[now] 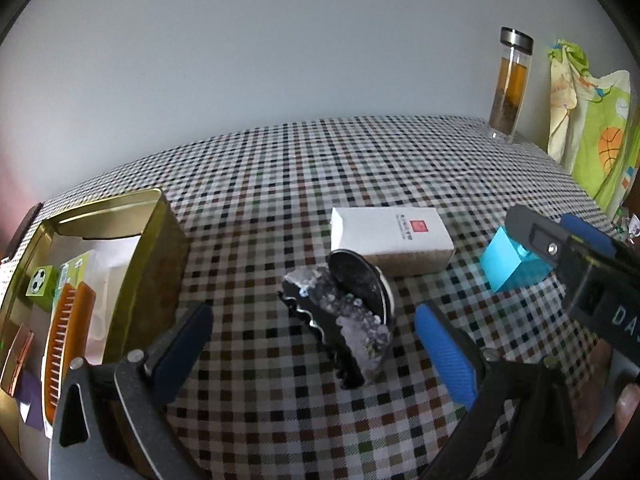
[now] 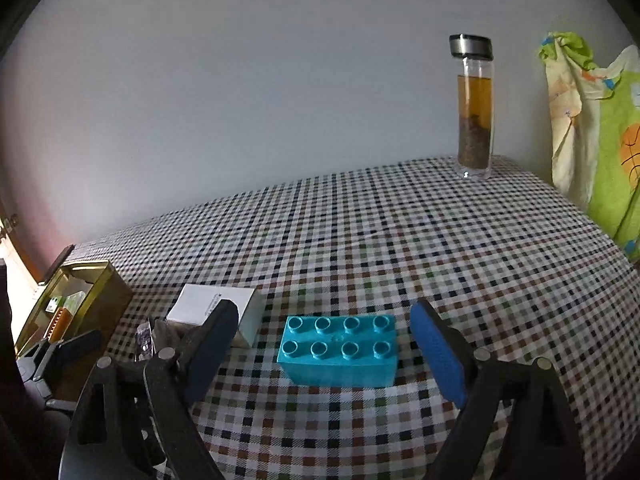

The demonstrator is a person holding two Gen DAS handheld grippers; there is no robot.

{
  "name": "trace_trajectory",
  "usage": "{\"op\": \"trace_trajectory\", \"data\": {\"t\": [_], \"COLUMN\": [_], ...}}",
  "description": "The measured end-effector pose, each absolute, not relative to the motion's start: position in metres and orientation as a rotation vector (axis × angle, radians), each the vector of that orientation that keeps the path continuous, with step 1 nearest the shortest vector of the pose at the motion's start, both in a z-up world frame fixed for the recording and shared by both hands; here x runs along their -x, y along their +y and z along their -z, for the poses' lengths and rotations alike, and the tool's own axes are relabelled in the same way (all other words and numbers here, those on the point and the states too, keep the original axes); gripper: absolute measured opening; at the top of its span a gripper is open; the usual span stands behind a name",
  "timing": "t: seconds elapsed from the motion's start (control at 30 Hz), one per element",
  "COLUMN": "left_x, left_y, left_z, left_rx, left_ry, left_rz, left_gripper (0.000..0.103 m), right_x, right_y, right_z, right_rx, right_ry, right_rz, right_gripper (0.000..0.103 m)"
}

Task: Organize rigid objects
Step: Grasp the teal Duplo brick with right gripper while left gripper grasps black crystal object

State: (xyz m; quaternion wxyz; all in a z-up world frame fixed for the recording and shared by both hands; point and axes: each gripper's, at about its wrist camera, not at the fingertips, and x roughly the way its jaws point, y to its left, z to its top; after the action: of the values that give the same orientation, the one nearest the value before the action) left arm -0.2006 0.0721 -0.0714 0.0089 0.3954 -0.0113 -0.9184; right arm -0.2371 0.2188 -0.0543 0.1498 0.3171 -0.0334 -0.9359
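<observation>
Turquoise brick (image 2: 339,354): studs up on the checked tablecloth (image 2: 400,240), lying between the right gripper's pads, touched by neither.
Right gripper (image 2: 324,352): spread wide, one pad either side of the brick, gaps on both sides; nothing held.
Crystal rock (image 1: 348,320): dark, pale purple crystals on its face, leaning against a round dark dish (image 1: 362,280); on the cloth just ahead of the left gripper.
Left gripper (image 1: 312,344): spread wide, pads apart from the rock; nothing held.
White carton (image 1: 390,240): lying flat behind the rock and dish, small red mark on top; left of the brick in the right wrist view.
Gold tin (image 1: 156,264): open, at the left edge of the cloth; holding an orange comb (image 1: 64,344), a small green box with a football print (image 1: 40,286) and white paper.
Glass bottle (image 2: 474,108): upright at the far right corner of the cloth, metal cap, amber liquid over dark sediment.
Green printed fabric (image 2: 600,140): hanging at the right, beyond the table edge.
Wall: plain, pale, behind the table.
</observation>
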Motion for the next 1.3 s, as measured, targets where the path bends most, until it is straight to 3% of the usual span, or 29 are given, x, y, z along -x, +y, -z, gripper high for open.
{"op": "trace_trajectory", "data": {"t": [0.47, 0.57, 0.6, 0.63, 0.73, 1.3], "left_x": [0.213, 0.217, 0.218, 0.217, 0.214, 0.184], "left_y": [0.078, 0.08, 0.077, 0.075, 0.074, 0.07], "left_z": [0.08, 0.083, 0.084, 0.083, 0.081, 0.06], "left_rx": [-1.339, -1.381, -1.404, -1.396, -1.388, -1.131], "left_ry": [-0.082, -0.055, -0.026, -0.005, -0.005, -0.012], "left_rz": [2.851, 2.859, 2.869, 2.881, 2.903, 2.983], "left_gripper": [0.102, 0.085, 0.069, 0.06, 0.047, 0.047], "right_x": [0.254, 0.257, 0.258, 0.259, 0.257, 0.242], "right_y": [0.213, 0.211, 0.211, 0.211, 0.213, 0.22], "right_z": [0.071, 0.074, 0.076, 0.077, 0.077, 0.064], "right_rx": [-1.088, -1.117, -1.13, -1.138, -1.12, -0.952], "right_ry": [-0.099, -0.091, -0.093, -0.103, -0.119, -0.133], "right_rz": [2.625, 2.596, 2.584, 2.574, 2.564, 2.613], "right_gripper": [0.091, 0.089, 0.086, 0.069, 0.069, 0.069]}}
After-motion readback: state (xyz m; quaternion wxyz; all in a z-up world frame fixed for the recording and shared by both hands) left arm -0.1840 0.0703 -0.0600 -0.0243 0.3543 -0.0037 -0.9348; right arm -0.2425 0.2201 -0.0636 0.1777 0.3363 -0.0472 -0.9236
